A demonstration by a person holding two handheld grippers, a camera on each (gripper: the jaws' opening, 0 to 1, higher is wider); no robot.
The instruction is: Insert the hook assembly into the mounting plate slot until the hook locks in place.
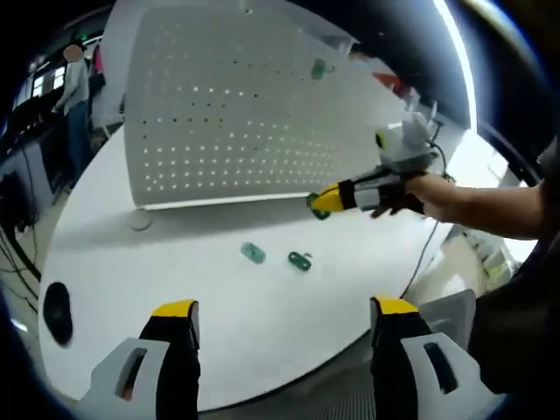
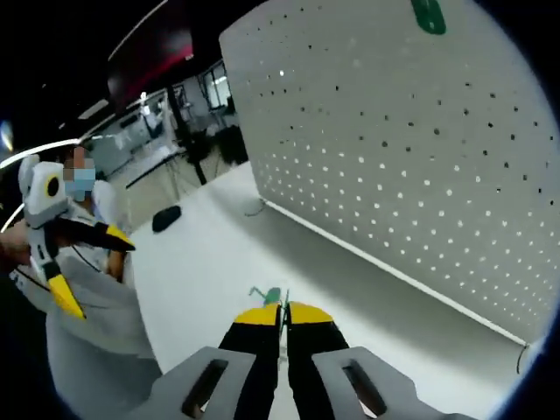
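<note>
held part: small green plastic hook piece (image 2: 273,297), pinched between the pressed-together yellow-tipped jaws of the right gripper (image 2: 282,313); its green tip pokes out just past the jaw tips. in the left gripper view the same gripper (image 1: 322,201) sits low in front of the board with green showing at its tip.
target: large white perforated metal mounting board (image 2: 420,157), standing upright on the white round table (image 1: 219,297).
key relation: the board lies ahead of and to the right of the right jaw tips, well apart in the right gripper view; judged, the held piece must travel forward and up to a hole row.
long axis: too little of the held piece shows to tell its long axis.
nearer hand: the right gripper is nearer the board; the left gripper (image 1: 278,308) hangs back over the table's near edge.
left gripper state: jaws spread wide, nothing between them.
count, green pieces on table: two, a pale green piece (image 1: 253,253) and a darker green piece (image 1: 300,260), lying near each other in front of the board.
count, green pieces on board: one, a green hook already mounted (image 1: 318,68) near the board's top.
count, grippers: two.
other: black oval object (image 1: 57,312) at the table's left edge.
</note>
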